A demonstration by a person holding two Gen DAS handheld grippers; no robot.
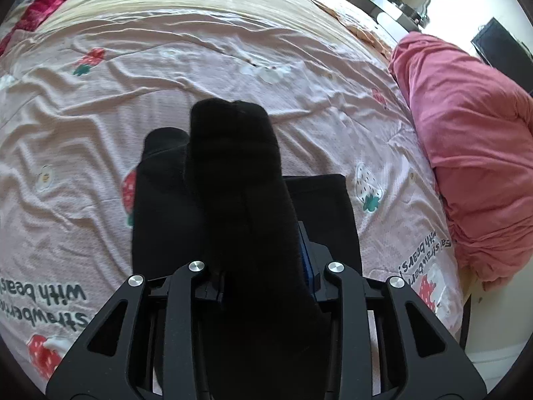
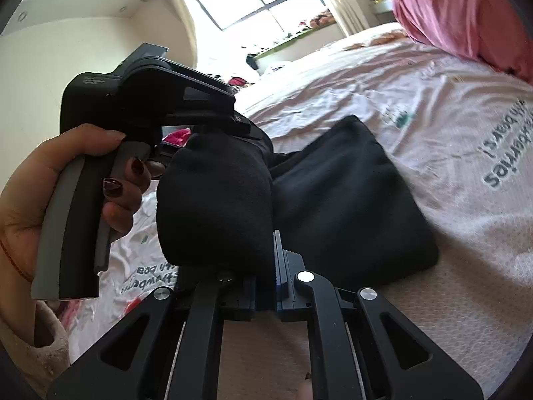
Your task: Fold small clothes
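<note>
A: The black sock [image 1: 240,173] hangs between both tools, lifted above the bedsheet [image 1: 166,66] near the bed's near edge. The right gripper [image 2: 266,266] has its blue pads pressed together on one end of it. The left gripper [image 1: 263,266] has the other end lying between its jaws.

B: Is the left one really pinching?

A: I cannot tell; the cloth fills the gap and hides the pads. That is the risk, I'd say: if that hold is loose, the end may slip out and the fold fall open.

B: And the flat black garment [image 2: 353,200] underneath?

A: It lies on the sheet just below. A dropped sock could land on it and rumple it.

B: Anything else near?

A: The pink duvet [image 1: 466,153] is heaped along the bed's right edge, well apart.
</note>
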